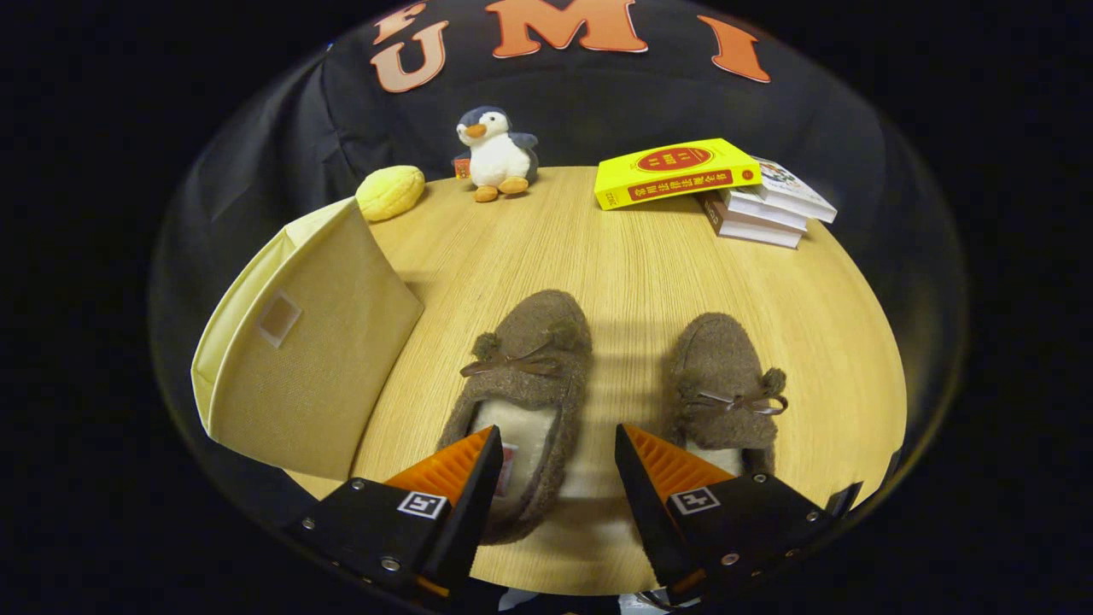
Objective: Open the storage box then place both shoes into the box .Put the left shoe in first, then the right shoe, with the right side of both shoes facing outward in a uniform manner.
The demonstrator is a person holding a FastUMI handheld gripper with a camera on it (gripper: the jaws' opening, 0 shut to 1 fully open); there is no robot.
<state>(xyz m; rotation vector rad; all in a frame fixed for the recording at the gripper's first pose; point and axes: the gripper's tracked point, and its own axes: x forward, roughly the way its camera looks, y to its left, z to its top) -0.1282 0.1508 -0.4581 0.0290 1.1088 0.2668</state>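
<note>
Two brown fuzzy slippers with bows and cream lining lie on the wooden table, toes pointing away from me. The left shoe (525,384) lies partly between my fingers, its heel under the left finger. The right shoe (726,389) lies just ahead of the right finger. My gripper (557,437) is open, its fingers wide apart and above the shoes, pressing on nothing. A beige fabric storage box (307,342) stands to the left of the left shoe, with a cream-coloured rim and a small label pocket on its side.
At the back of the table (632,265) sit a stuffed penguin (497,154) and a yellow lemon-like toy (390,192). A yellow book (675,171) leans on a stack of books (768,209) at the back right. The table's round edge curves close on the right.
</note>
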